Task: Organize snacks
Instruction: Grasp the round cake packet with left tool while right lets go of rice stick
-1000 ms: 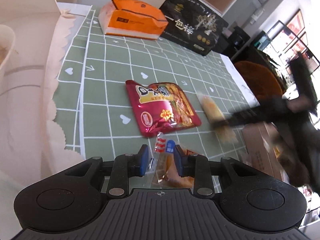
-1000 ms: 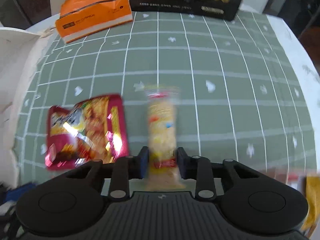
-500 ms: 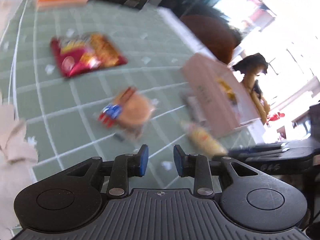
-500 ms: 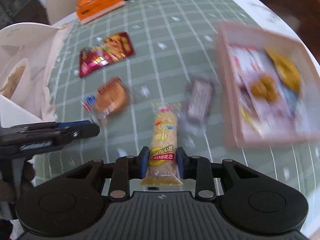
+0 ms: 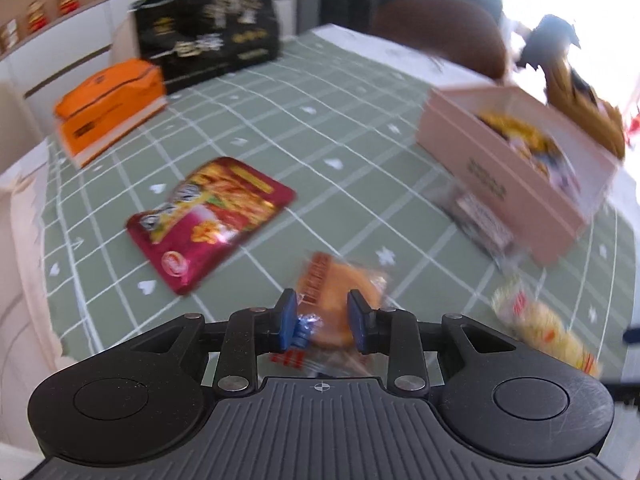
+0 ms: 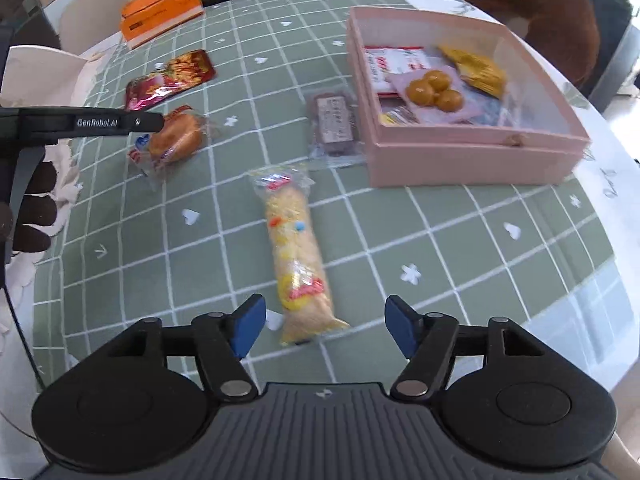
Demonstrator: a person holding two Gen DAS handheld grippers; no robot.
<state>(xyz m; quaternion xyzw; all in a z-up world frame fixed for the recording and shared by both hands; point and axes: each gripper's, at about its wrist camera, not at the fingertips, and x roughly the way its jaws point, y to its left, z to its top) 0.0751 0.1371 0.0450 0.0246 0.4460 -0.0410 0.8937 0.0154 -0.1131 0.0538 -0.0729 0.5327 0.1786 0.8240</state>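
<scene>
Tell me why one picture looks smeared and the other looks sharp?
Left wrist view: motion blur smears the pink box, red packet and round cake; window glare whitens its top right corner. Right wrist view: mostly crisp, gridlines bowed by the fisheye lens, glare along the table edge.

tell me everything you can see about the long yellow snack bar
The snack bar is a long, narrow stick of pale yellow puffed grain sealed in a clear crinkly wrapper with red and yellow print and crimped ends. It lies flat on the green checked tablecloth, lengthwise away from the right gripper, apart from the pink box. Its near end sits between the opening blue fingers, which do not touch it. In the left view it shows blurred.
</scene>
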